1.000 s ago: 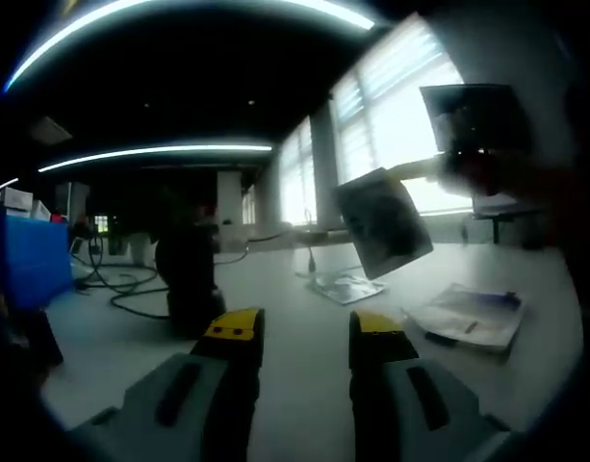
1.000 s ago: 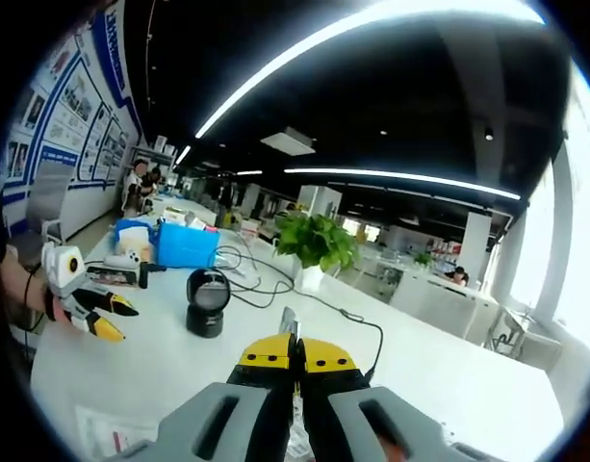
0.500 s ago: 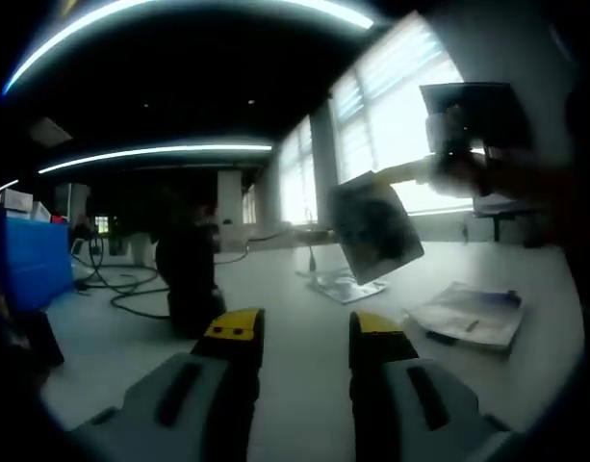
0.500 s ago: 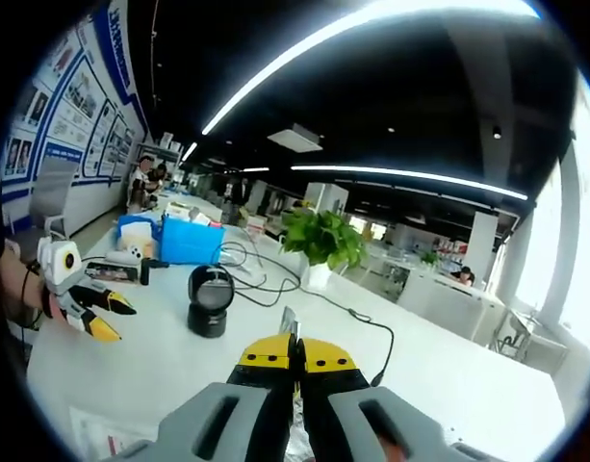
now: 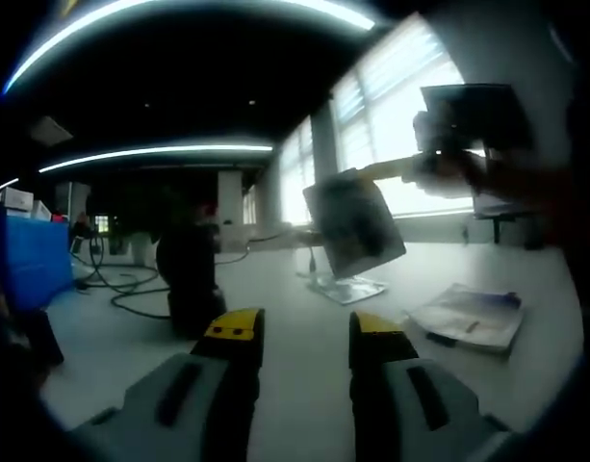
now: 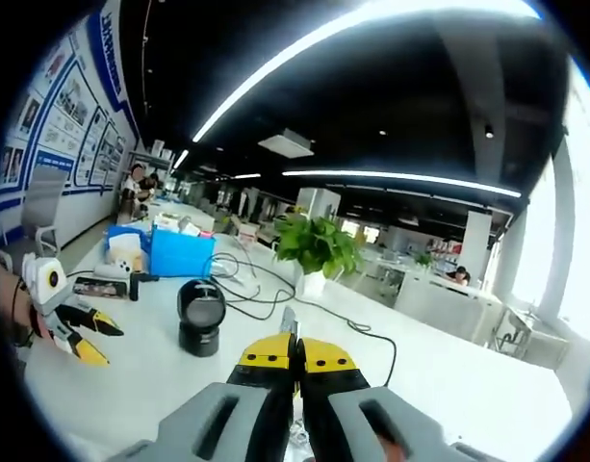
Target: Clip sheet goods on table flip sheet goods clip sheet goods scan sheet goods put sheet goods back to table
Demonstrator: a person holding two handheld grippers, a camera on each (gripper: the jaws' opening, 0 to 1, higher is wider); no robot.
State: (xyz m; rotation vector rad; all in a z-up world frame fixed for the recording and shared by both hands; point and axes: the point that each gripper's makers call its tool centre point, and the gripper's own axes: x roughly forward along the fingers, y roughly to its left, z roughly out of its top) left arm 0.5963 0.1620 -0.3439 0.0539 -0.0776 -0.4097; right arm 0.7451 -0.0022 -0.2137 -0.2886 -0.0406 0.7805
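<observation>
While the left gripper [image 5: 299, 337] hangs low over the white table [image 5: 304, 308] with its 2 yellow-tipped jaws apart and nothing between them, the right gripper [image 6: 295, 352] has its jaws pressed together on the edge of a sheet good [image 6: 288, 321], a thin sliver of which rises just above the tips in the right gripper view. In the left gripper view that same sheet good [image 5: 354, 221] hangs tilted in the air above the table, held out from the right by the other gripper, which is blurred. Below it another sheet [image 5: 341, 287] lies flat on the table, and a further packet [image 5: 468, 315] rests to the right. A black scanner [image 5: 187, 274] stands on the table left of the jaws, with cables [image 5: 121, 289] trailing beside it. Farther off, the right gripper view shows a blue box [image 6: 179, 252], a potted plant [image 6: 316, 245] and what looks like people at distant desks.
</observation>
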